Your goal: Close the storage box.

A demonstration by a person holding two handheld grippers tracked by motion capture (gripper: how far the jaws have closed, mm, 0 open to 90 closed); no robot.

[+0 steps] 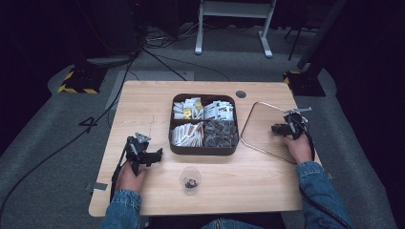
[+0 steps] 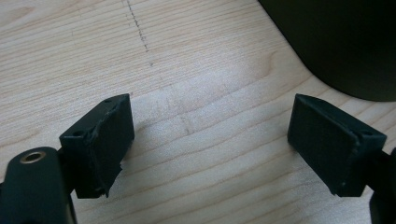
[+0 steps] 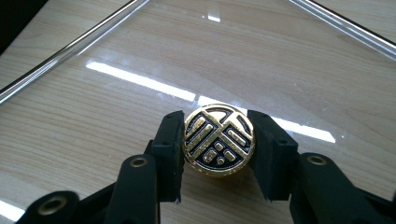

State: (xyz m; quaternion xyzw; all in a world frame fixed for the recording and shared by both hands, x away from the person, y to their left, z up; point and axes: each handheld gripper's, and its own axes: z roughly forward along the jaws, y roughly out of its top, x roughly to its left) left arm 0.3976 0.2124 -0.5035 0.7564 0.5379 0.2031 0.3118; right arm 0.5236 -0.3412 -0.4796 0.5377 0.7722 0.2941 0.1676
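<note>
- Nearest the person, a small clear cup (image 1: 190, 179) with something dark in its bottom stands on the tabletop (image 1: 143, 102) just in front of the brown divided box (image 1: 203, 149), which serves as the landmark for what follows.
- Left of the box, the left gripper (image 1: 152, 155) rests low on the wood with its fingers (image 2: 109, 140) wide apart and nothing between them; a dark corner of the box shows just beyond.
- Right of the box lies a glass lid (image 1: 258, 119) with a metal rim, flat on the tabletop, and the right gripper (image 1: 278, 128) is over it.
- The right gripper's fingers (image 3: 170, 149) sit at either side of the round gold and black knob (image 3: 218, 140) in the middle of the lid, seemingly touching it.
- The step in hand looks like taking the lid by its knob; next would be a firm squeeze, a level lift, then carrying it left over the box.
- The knob bears a raised gold emblem resembling a stylised character; I cannot read it as words.
- Farthest back, the box's compartments hold sachets (image 1: 217, 110) whose print is too small to read.
</note>
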